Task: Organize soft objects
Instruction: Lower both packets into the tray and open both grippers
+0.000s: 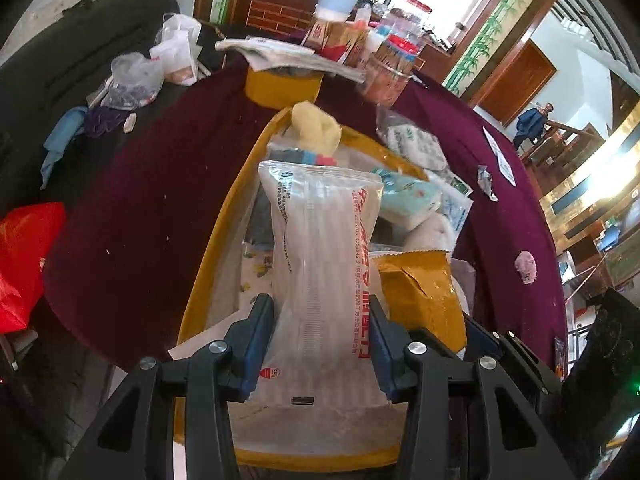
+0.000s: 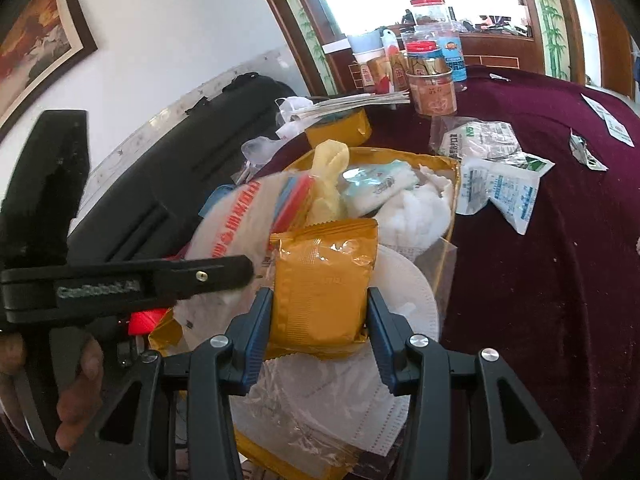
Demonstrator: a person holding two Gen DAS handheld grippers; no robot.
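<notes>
My left gripper [image 1: 322, 310] is shut on a long clear plastic packet [image 1: 320, 248] with red print, held over the yellow tray [image 1: 224, 232]. In the right wrist view my right gripper [image 2: 320, 304] is shut on an orange foil packet [image 2: 324, 280], also above the tray [image 2: 448, 164]. That orange packet [image 1: 420, 292] shows to the right of the clear one in the left wrist view. Inside the tray lie a yellow cloth [image 2: 330, 176], a pale blue tissue pack [image 2: 376, 188], white cotton [image 2: 416, 208] and a bagged white mask [image 2: 344, 396]. The left gripper's black body [image 2: 120, 280] crosses the left of the right wrist view.
The tray sits on a dark red tablecloth [image 2: 540, 280]. Loose packets [image 2: 500, 188] lie to its right, a pink fluffy piece [image 1: 526, 266] further out. Jars, boxes and papers [image 2: 432, 76] crowd the far edge. A dark sofa [image 1: 60, 80] with bags stands to the left.
</notes>
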